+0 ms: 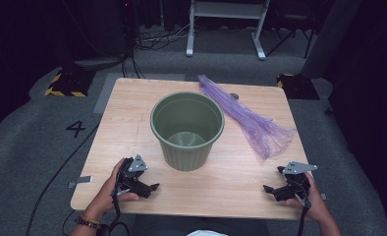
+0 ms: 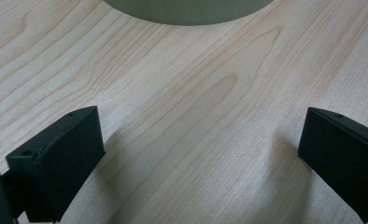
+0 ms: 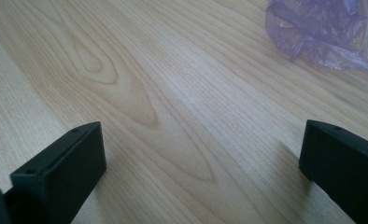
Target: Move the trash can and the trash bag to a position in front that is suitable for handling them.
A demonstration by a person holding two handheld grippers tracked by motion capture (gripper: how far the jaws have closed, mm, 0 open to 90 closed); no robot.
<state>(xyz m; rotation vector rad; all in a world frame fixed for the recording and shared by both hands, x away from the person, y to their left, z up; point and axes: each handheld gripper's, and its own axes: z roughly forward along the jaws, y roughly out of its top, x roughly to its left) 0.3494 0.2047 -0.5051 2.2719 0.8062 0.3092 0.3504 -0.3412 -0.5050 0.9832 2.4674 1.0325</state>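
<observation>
The green bucket (image 1: 187,129) stands upright at centre frame in the high view; the left gripper view cuts it off at the top edge, leaving just its base. The purple plastic bag (image 1: 250,117) lies right of it, cropped at upper right in the right gripper view. The left gripper (image 1: 141,186) at lower left and the right gripper (image 1: 276,183) at lower right both rest with jaws spread wide, holding nothing.

The right gripper (image 3: 201,172) is seen with jaws spread wide over bare wooden table (image 3: 173,93) — nothing between them; a crumpled purple plastic bag (image 3: 322,32) lies beyond, apart.
</observation>
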